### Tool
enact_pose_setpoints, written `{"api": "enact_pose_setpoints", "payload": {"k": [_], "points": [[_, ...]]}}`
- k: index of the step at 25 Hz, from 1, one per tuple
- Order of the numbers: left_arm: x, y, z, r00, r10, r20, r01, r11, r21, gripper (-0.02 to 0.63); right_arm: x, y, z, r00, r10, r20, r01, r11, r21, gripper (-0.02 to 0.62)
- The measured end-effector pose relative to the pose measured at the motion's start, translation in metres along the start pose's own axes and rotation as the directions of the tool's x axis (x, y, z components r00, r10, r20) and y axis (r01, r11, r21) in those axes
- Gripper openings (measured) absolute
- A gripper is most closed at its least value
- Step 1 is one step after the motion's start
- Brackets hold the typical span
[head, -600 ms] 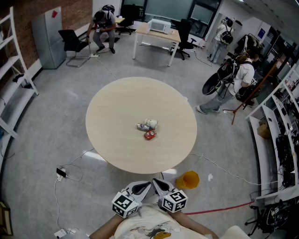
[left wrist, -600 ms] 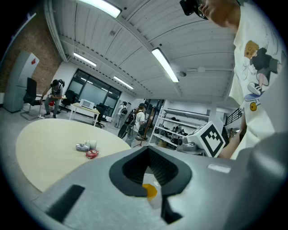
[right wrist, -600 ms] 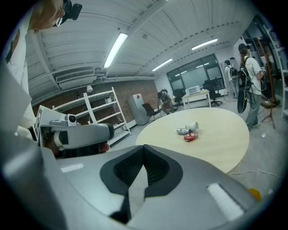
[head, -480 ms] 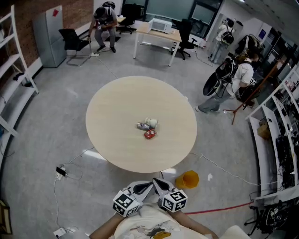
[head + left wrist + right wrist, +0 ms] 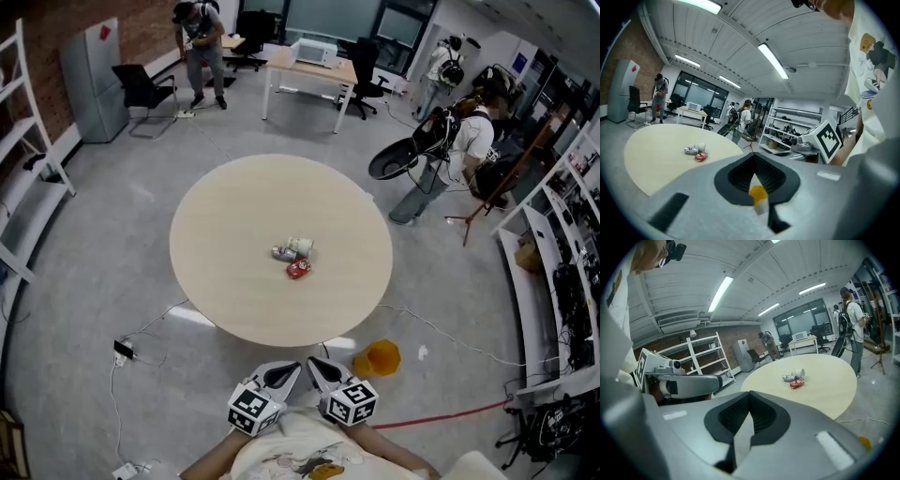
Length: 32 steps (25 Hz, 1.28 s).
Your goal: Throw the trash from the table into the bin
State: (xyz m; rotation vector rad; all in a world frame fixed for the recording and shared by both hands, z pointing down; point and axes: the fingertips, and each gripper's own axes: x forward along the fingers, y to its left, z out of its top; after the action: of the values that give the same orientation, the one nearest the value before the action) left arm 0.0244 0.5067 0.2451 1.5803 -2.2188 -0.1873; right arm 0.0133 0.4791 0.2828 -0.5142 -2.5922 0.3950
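Three pieces of trash lie together at the middle of the round table [image 5: 234,216]: a silver can [image 5: 283,252], a white cup [image 5: 301,246] on its side and a crushed red can [image 5: 299,270]. An orange bin [image 5: 378,359] stands on the floor by the table's near right edge. My left gripper [image 5: 292,369] and right gripper [image 5: 315,365] hang side by side close to my chest, short of the table, both shut and empty. The left gripper view shows the trash [image 5: 697,153] far ahead and the bin [image 5: 758,191] low past the jaws. The right gripper view shows the trash [image 5: 794,379] too.
A person with a bicycle [image 5: 412,155] stands right of the table. Another person [image 5: 195,28] stands at the back by a desk [image 5: 309,66] and chairs. Shelving [image 5: 23,169] lines the left. Cables and a power strip [image 5: 124,350] lie on the floor.
Both grippers have stayed where they were. The person at the right has swung the bicycle leftward, and the person at the back has stood up and shifted left.
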Motion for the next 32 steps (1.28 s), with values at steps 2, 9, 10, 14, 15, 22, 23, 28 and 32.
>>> {"api": "enact_pose_setpoints", "payload": {"k": [2, 9, 10, 14, 15, 22, 23, 28, 32], "points": [[-0.001, -0.001, -0.002, 1.000, 0.001, 0.001, -0.001, 1.000, -0.010, 0.002, -0.001, 0.001, -0.001, 1.000, 0.008, 0.006, -0.008, 1.000, 0.015, 0.003], [0.000, -0.017, -0.006, 0.999, -0.045, -0.022, 0.044, 0.998, -0.047, 0.002, -0.021, 0.002, -0.007, 0.999, -0.048, -0.007, 0.048, 0.999, 0.007, 0.003], [0.003, -0.020, -0.009, 0.998, -0.056, -0.027, 0.054, 0.997, -0.058, 0.002, -0.024, -0.002, -0.010, 0.998, -0.059, -0.015, 0.059, 0.998, 0.013, 0.003], [0.023, -0.015, -0.010, 0.998, -0.062, -0.029, 0.059, 0.994, -0.088, 0.003, -0.025, -0.034, -0.008, 0.995, -0.095, -0.024, 0.096, 0.995, 0.034, 0.003], [0.027, -0.013, -0.010, 0.998, -0.057, -0.033, 0.053, 0.994, -0.096, 0.003, -0.024, -0.040, -0.007, 0.995, -0.101, -0.026, 0.102, 0.994, 0.041, 0.003], [0.079, 0.021, 0.008, 0.999, 0.017, -0.050, -0.022, 0.994, -0.105, 0.003, 0.000, -0.103, 0.018, 0.996, -0.081, -0.044, 0.084, 0.994, 0.064, 0.003], [0.090, 0.030, 0.014, 0.998, 0.033, -0.056, -0.038, 0.994, -0.101, 0.003, 0.008, -0.113, 0.025, 0.997, -0.065, -0.043, 0.068, 0.995, 0.070, 0.003], [0.133, 0.053, 0.038, 0.990, 0.111, -0.085, -0.120, 0.987, -0.106, 0.003, 0.035, -0.155, 0.060, 1.000, 0.009, -0.028, -0.006, 0.997, 0.079, 0.003], [0.163, 0.067, 0.058, 0.975, 0.201, -0.093, -0.214, 0.965, -0.153, 0.004, 0.043, -0.183, 0.087, 0.997, 0.066, -0.042, -0.065, 0.997, 0.033, 0.014]]}}
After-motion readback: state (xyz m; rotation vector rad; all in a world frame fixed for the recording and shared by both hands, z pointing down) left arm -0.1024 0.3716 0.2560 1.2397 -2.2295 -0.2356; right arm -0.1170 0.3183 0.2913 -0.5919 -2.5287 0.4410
